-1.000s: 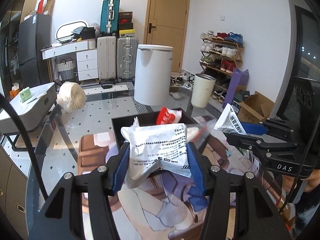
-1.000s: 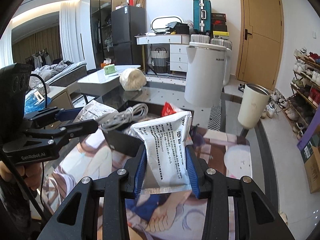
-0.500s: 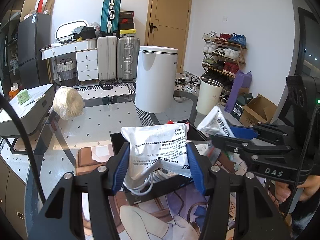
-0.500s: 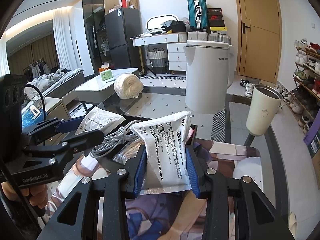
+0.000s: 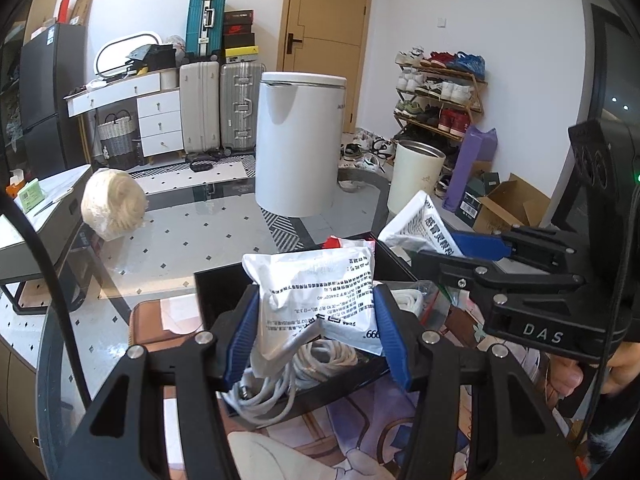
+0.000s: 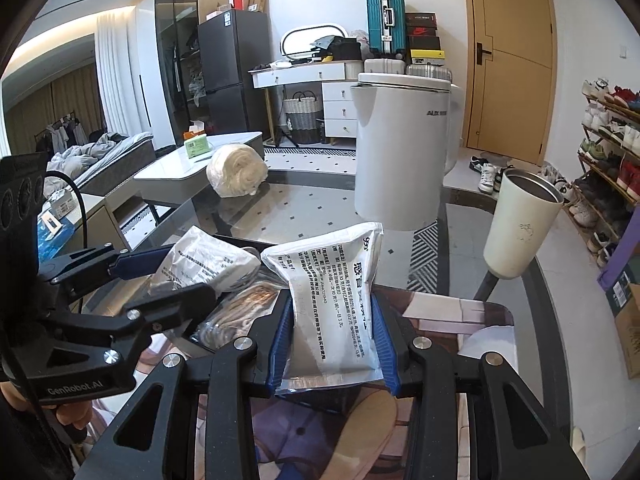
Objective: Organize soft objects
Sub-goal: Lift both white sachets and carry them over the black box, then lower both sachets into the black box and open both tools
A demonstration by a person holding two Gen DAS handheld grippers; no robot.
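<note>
Light: bright, even indoor; cove glow along ceiling (image 6: 80,16), upper left.
Glare: reflections on glass tabletop (image 5: 168,236).
Distortion: fisheye bending, black vignetted corners.
Focus: sharp.

glass table (image 5: 168,240) | on it: printed mat (image 6: 460,312), black tray (image 5: 216,284), white kettle (image 5: 296,140), cup (image 6: 520,224)

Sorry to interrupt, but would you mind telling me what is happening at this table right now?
A person is sorting soft packets with a handheld claw in each hand. The left claw is shut on a crumpled white printed sachet, and the right claw is shut on a flatter white sachet. Both hang over a black tray that already holds a coiled white cable. Neither sachet has been let go yet.
</note>
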